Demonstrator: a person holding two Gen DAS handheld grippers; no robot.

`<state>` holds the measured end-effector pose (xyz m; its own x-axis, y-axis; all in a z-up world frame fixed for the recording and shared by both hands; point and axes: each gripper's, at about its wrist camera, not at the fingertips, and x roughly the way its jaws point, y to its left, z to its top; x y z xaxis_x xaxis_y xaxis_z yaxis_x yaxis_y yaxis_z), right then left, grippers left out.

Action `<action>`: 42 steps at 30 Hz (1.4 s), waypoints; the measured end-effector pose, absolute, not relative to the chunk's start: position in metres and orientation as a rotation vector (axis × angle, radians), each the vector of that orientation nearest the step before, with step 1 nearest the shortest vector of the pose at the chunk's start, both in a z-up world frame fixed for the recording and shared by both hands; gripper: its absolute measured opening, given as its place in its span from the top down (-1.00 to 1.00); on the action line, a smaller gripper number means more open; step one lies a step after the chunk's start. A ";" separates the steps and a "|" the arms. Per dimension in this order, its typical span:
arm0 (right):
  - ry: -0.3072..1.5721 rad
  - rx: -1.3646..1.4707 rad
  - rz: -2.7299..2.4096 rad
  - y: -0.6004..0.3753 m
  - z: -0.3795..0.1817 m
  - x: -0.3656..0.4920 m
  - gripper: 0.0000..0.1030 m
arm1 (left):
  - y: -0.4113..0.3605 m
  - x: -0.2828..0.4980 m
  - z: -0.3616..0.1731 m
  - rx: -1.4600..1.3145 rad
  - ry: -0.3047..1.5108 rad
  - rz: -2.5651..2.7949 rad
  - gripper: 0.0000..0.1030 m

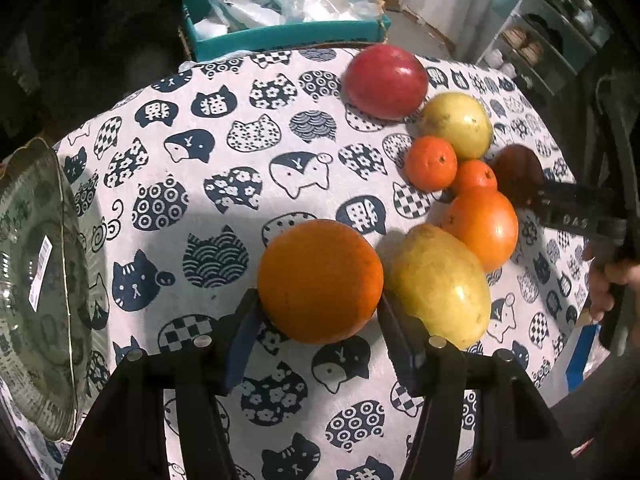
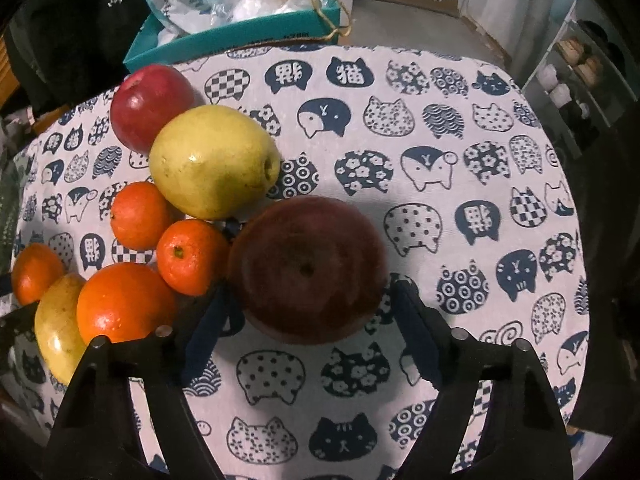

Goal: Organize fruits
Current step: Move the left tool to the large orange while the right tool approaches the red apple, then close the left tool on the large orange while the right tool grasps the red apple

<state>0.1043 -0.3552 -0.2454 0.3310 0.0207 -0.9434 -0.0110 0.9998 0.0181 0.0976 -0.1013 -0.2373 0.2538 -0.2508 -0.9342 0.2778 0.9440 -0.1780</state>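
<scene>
My left gripper (image 1: 318,304) points down at the cat-print tablecloth (image 1: 200,160), and its pads press both sides of a large orange (image 1: 320,280). A yellow pear (image 1: 440,284) lies just right of it. My right gripper (image 2: 312,292) straddles a dark red apple (image 2: 308,268). Its left finger is at the apple's skin and a thin gap shows at its right finger (image 2: 412,320), so it is open. Beside that apple lie two tangerines (image 2: 190,256) (image 2: 138,216), an orange (image 2: 124,304), a second yellow pear (image 2: 212,160) and a bright red apple (image 2: 148,104).
A ribbed clear glass plate (image 1: 40,280) with a barcode sticker sits at the table's left edge. A teal box (image 1: 280,28) full of plastic bags stands behind the table. A person's hand (image 1: 600,280) holds the right gripper. Shelves (image 2: 576,72) stand at the far right.
</scene>
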 end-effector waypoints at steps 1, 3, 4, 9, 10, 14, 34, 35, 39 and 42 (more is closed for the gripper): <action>1.237 0.012 0.022 -0.355 -0.248 0.106 -0.49 | -0.100 0.098 -0.237 0.020 1.261 -0.356 -0.17; 1.233 0.023 0.019 -0.355 -0.250 0.108 -0.48 | -0.099 0.100 -0.236 0.016 1.254 -0.354 -0.16; 1.227 0.025 0.017 -0.355 -0.250 0.108 -0.48 | -0.098 0.101 -0.235 0.016 1.251 -0.351 -0.16; 1.219 0.024 0.005 -0.352 -0.249 0.110 -0.45 | -0.099 0.102 -0.235 0.006 1.239 -0.336 -0.15; 1.218 0.026 0.004 -0.353 -0.249 0.109 -0.45 | -0.099 0.103 -0.235 0.004 1.238 -0.334 -0.15; 1.206 0.029 -0.003 -0.354 -0.245 0.101 -0.44 | -0.094 0.102 -0.231 0.009 1.225 -0.308 -0.14; 1.185 0.037 -0.005 -0.352 -0.220 0.081 -0.27 | -0.089 0.097 -0.216 0.019 1.179 -0.279 -0.07; 1.191 0.047 -0.004 -0.353 -0.221 0.080 -0.30 | -0.089 0.097 -0.217 0.018 1.177 -0.277 -0.08; 1.241 0.080 0.003 -0.356 -0.230 0.078 -0.35 | -0.087 0.100 -0.226 -0.017 1.224 -0.287 -0.30; 1.238 0.095 0.008 -0.357 -0.233 0.078 -0.37 | -0.087 0.100 -0.232 -0.042 1.237 -0.301 -0.33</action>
